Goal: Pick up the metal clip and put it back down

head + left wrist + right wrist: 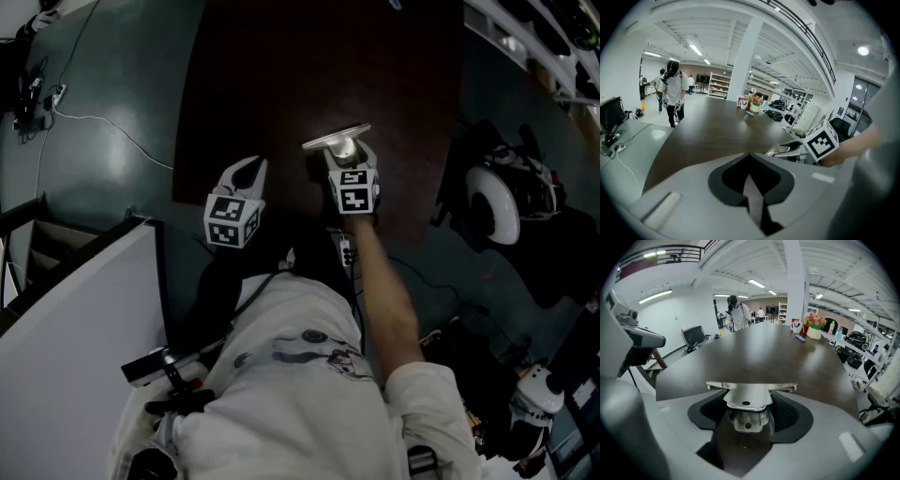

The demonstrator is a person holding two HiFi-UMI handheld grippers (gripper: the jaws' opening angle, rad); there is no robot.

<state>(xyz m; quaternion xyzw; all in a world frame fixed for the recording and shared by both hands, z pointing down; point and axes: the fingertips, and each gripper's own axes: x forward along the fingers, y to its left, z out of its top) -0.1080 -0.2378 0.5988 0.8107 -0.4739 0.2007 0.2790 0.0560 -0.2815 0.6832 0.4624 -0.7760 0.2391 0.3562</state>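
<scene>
Right claw [348, 157] grips the metal clip [746, 397] by its handles over the desk [281, 75], ready for set-down. Left claw [248, 174] sits closed and empty.

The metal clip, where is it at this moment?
It is gripped in the jaws of the right gripper, over the dark table, just right of the left gripper in the head view.

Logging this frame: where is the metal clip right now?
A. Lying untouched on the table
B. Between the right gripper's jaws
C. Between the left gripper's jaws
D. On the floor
B: the right gripper view shows the right gripper with its jaws closed on the metal clip, while the left gripper is shut with nothing in it.
</scene>
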